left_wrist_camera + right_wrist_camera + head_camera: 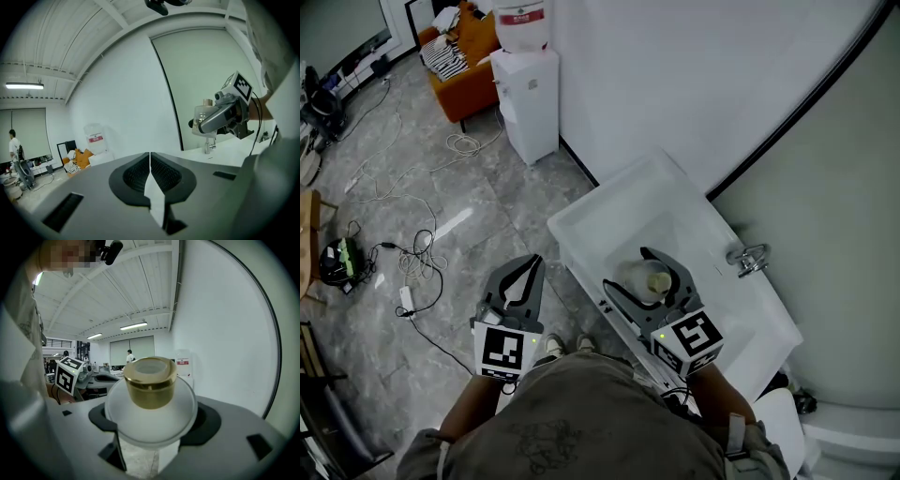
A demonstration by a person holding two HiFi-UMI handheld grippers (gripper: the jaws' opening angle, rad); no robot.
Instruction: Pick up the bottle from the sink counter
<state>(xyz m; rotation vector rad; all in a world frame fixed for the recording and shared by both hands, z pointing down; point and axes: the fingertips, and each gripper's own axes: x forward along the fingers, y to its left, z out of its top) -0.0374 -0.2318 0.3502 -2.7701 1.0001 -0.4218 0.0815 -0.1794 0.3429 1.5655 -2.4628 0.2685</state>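
Frosted round glass bottle [150, 420], gold-capped, clasped round its body by the jaws of our right gripper [628, 270]; we judge it smooth, fragile, fairly heavy. Jaws of our left gripper [150, 161] are closed and empty.

Right gripper [628, 270] is over the white rectangular sink surface [581, 217], black jaws curved round a frosted glass bottle with a gold cap [656, 280], which sits snug between them. The chrome tap [748, 259] is near, by the wall. Left gripper [532, 264] hangs beside the sink over the grey marble floor [487, 187], jaws together, nothing in them. A white water dispenser [530, 103] stands well back.
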